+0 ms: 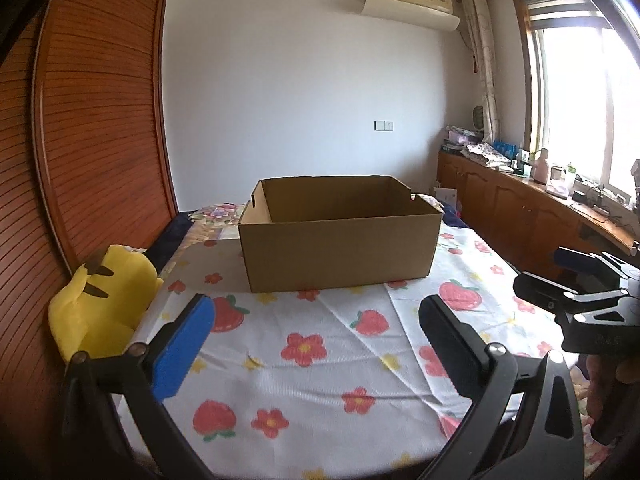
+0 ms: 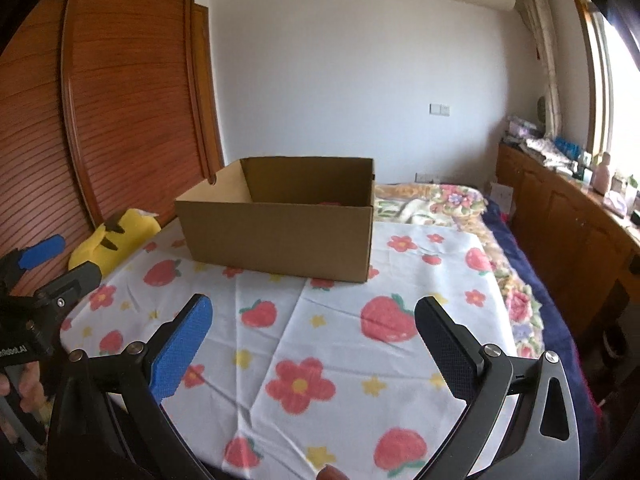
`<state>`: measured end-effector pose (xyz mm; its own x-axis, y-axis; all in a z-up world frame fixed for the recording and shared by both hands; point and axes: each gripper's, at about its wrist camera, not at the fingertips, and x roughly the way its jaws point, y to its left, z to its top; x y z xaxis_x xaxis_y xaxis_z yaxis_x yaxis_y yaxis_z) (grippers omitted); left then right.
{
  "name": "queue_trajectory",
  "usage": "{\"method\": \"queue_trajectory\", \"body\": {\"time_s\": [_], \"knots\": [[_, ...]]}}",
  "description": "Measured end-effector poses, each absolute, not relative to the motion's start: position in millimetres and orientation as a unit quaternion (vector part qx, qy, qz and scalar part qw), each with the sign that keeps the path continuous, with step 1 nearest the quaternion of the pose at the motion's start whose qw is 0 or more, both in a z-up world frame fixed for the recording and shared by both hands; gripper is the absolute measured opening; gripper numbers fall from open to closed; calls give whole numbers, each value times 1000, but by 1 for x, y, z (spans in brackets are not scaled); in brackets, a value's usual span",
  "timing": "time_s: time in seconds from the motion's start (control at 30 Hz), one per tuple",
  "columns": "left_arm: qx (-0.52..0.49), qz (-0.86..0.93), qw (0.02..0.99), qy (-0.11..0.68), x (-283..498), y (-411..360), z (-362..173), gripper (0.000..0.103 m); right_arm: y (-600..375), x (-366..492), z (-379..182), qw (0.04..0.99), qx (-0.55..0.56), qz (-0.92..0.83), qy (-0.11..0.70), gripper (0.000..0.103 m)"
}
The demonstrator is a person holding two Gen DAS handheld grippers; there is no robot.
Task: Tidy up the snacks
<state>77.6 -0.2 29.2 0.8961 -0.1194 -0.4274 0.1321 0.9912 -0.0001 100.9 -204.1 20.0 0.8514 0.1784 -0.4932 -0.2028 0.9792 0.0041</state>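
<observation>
Left wrist view: hovering over tablecloth [image 1: 320, 360], left gripper [image 1: 316, 320] spread wide, holding nothing; right gripper [image 2: 312, 320] likewise gaping, empty. Sitting toward far edge: cardboard box [image 1: 340, 254], probably light, stiff, best gripped by rim. Showing no snacks anywhere; something red inside box, unclear.

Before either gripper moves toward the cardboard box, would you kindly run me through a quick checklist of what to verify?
1. Left gripper open and holding nothing: ok.
2. Right gripper open and holding nothing: ok.
3. Open-topped brown cardboard box upright on the strawberry-and-flower printed tablecloth: ok.
4. Cloth between grippers and box free of obstacles: ok.
5. Snacks located: not ok; none visible on the cloth, only a sliver of something red inside the box.
6. Yellow plush toy clear of the box: ok, it sits at the table's left edge.
</observation>
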Motion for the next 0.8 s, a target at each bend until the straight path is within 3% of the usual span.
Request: {"method": "queue_trajectory", "body": {"time_s": [0.8], "knots": [[24,-54,980,190,-5,9,29,103,-215,-13,28,977,-7,91,192,103]]}}
